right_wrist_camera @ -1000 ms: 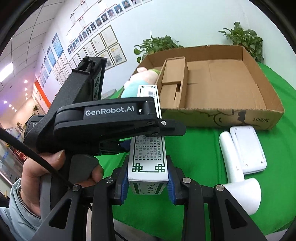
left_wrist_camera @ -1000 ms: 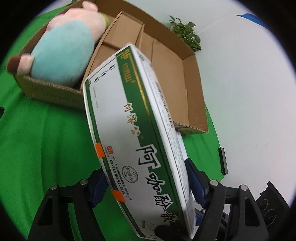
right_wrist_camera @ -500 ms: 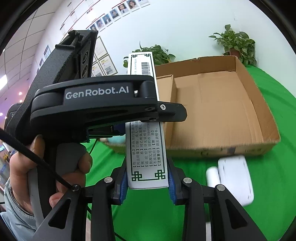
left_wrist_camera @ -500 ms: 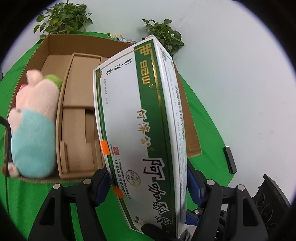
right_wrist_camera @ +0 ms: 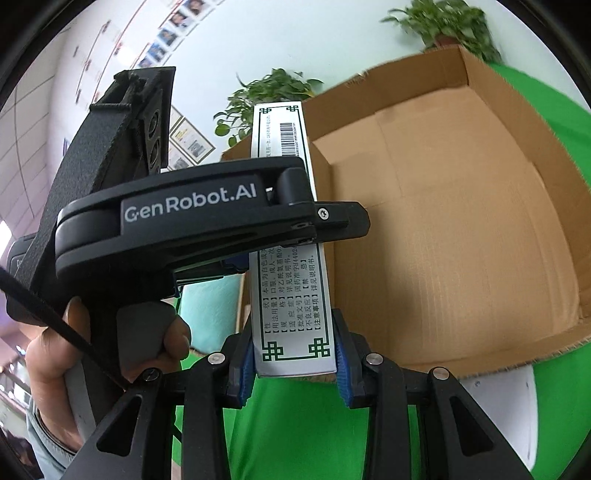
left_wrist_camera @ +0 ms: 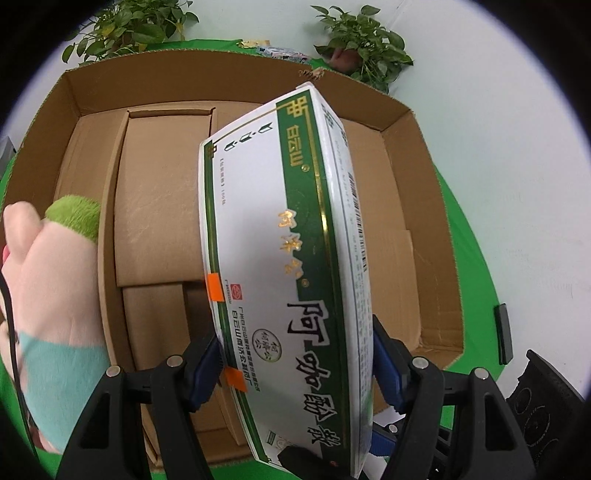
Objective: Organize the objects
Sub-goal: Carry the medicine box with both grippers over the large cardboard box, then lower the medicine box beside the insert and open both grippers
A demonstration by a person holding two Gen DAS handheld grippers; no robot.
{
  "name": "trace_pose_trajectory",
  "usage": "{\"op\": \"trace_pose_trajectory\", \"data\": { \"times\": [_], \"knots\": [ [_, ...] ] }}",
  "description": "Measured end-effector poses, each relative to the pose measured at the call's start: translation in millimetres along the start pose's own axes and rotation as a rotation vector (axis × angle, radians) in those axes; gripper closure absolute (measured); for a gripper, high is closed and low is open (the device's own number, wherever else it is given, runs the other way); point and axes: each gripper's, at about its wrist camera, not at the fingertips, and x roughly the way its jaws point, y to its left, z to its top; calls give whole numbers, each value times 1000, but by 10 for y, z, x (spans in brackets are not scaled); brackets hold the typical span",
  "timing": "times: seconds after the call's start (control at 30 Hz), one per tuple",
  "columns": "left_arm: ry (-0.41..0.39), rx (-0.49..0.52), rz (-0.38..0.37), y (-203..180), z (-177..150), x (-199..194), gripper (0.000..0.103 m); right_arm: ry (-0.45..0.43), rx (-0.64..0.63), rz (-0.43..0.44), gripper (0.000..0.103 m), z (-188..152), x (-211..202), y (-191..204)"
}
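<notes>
Left claw (left_wrist_camera: 295,363): clamped on the lower sides of the medicine box (left_wrist_camera: 291,236), its blue pads pressing both flanks.
Right claw (right_wrist_camera: 295,363): closed on the near end of the same medicine box (right_wrist_camera: 291,306), pads tight against its narrow sides.
Medicine box: white with a green band and gold trim, held tilted, its far end reaching out ahead of both claws above the cardboard tray (left_wrist_camera: 424,155).
Box front: large black Chinese characters near the left claw, smaller gold characters farther up, a "100" marking near the far end, two orange stickers on its left edge.
Box side: a barcode toward the far end and a framed panel of small Chinese text close to the right claw.
Left claw body, from the right wrist: black housing printed "GenRobot.AI", crossing in front of the box, a hand (right_wrist_camera: 110,347) around its grip.
Cardboard tray: open, brown, on the green tabletop (right_wrist_camera: 295,424), directly ahead of both claws, with a smaller cardboard insert (left_wrist_camera: 159,192) inside.
Plush toy (left_wrist_camera: 51,295): pink, teal and green, in the tray left of the left claw.
Wall (right_wrist_camera: 177,22): rows of framed photographs, unreadable.
</notes>
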Motion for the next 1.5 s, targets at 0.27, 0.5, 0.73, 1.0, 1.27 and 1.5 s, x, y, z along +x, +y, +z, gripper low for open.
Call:
{"op": "trace_pose_trajectory", "data": {
  "times": [0.27,0.5,0.73,1.0,1.27,1.5],
  "knots": [
    [32,53,12,-79,158,125,32,-33,18,-21,70,-32,76,-121],
    [33,46,-15,73,-65,22,32,-18,33,-43,70,-136,138,-216],
    [-11,52,11,97,-105,-154,32,-2,37,-76,70,-168,206,-344],
    [-40,11,8,227,-233,-238,32,70,-13,-122,70,-119,253,-315],
    [-59,-23,-11,391,-319,-284,32,194,-25,-146,45,-55,274,-286],
    [-68,-10,-20,433,-355,-253,32,144,-84,-228,39,94,54,-185]
  ]
}}
